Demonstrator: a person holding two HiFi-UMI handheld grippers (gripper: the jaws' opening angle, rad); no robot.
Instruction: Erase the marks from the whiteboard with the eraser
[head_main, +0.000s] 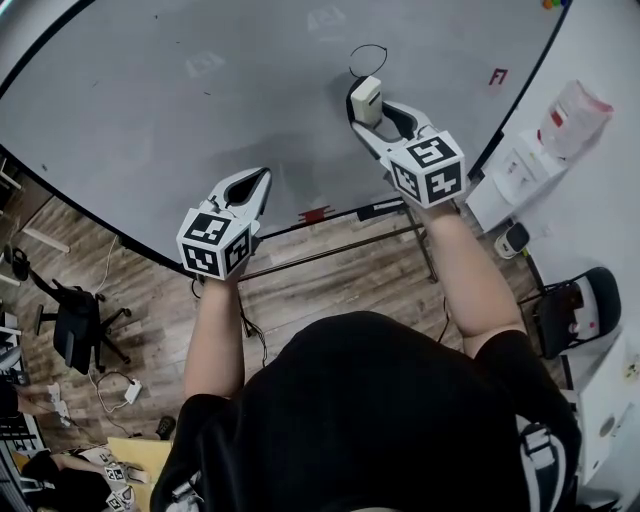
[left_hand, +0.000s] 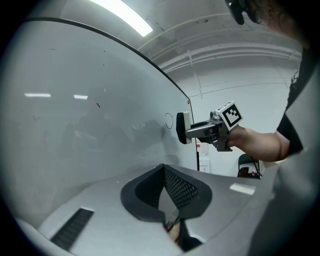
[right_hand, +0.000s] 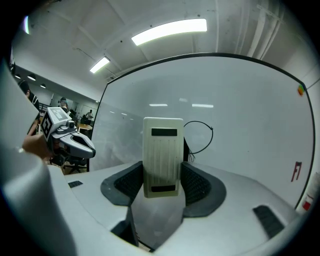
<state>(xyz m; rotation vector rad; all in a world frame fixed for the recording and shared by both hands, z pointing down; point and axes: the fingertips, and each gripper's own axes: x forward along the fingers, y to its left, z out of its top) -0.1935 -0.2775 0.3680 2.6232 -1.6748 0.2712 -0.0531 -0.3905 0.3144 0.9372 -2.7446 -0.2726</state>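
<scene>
1. Your right claw (right_hand: 162, 176) is gripping the eraser (right_hand: 162, 150) upright.
2. The black loop mark (right_hand: 198, 136) is sitting just past that claw on the whiteboard (head_main: 200, 110).
3. Your left claw (left_hand: 163, 172) is hanging pinched together, empty.

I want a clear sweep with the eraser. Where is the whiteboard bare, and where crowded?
Largely bare: the whiteboard stretch left of the eraser, above the left gripper. Crowded: the black loop mark beyond the eraser in the right gripper, and the red label near the right edge.

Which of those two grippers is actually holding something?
The right gripper, clamped on the white eraser; the left gripper is shut on nothing.
</scene>
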